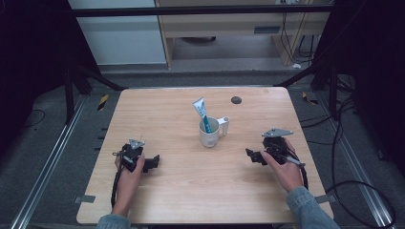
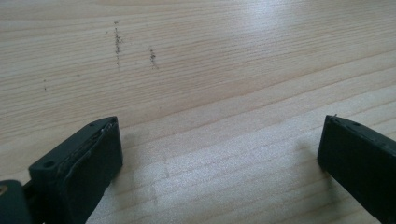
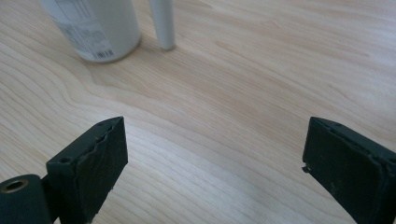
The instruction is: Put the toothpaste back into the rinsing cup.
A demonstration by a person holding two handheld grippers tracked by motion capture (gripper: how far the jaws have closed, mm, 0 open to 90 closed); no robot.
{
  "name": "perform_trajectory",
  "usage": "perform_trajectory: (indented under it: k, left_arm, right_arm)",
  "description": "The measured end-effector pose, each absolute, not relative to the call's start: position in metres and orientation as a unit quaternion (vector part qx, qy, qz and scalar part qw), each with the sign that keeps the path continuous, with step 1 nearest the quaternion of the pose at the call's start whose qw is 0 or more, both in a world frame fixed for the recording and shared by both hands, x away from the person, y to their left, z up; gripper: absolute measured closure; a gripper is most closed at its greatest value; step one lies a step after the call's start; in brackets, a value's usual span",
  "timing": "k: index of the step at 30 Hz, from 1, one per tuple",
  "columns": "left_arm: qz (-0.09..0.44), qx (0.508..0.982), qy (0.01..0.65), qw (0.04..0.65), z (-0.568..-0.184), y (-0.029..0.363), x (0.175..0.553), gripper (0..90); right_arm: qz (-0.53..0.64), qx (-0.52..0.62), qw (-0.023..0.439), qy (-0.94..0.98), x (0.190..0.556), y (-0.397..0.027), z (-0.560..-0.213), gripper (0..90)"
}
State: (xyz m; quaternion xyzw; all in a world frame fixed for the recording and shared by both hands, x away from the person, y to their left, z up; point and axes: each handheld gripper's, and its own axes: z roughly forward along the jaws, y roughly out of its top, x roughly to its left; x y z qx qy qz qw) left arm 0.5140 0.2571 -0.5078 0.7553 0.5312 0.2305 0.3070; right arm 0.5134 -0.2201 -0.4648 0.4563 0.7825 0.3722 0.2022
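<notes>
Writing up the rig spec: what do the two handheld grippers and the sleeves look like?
Both the left gripper and the right gripper are black with blocky black jaws, a grey three-cornered plate on top and a trailing black cable. The right sleeve is blue denim; the left sleeve looks similar.

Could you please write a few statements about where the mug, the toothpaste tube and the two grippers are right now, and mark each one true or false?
1. The toothpaste tube stands inside the white mug. True.
2. The mug lies tipped on its side. False: it stands upright on the table, with its handle toward the right gripper's side.
3. The left gripper is open with nothing between its fingers. True.
4. The right gripper grips the mug's handle. False: it is open and apart from the mug, with bare table between them.
5. A small dark round spot sits on the table beyond the mug. True.
</notes>
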Motion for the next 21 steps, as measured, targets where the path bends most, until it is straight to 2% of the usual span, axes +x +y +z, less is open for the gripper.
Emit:
perform_trajectory:
  k: [11, 21]
  left_arm:
    - [0.23, 0.755, 0.531, 0.309, -0.508, 0.257, 0.514, 0.0]
    - [0.23, 0.755, 0.531, 0.309, -0.508, 0.257, 0.514, 0.0]
  right_arm:
    - [0.347, 0.511, 0.211, 0.758, 0.524, -0.261, -0.49, 7.9]
    - [0.337, 0.542, 0.207, 0.741, 0.532, -0.273, -0.503, 7.9]
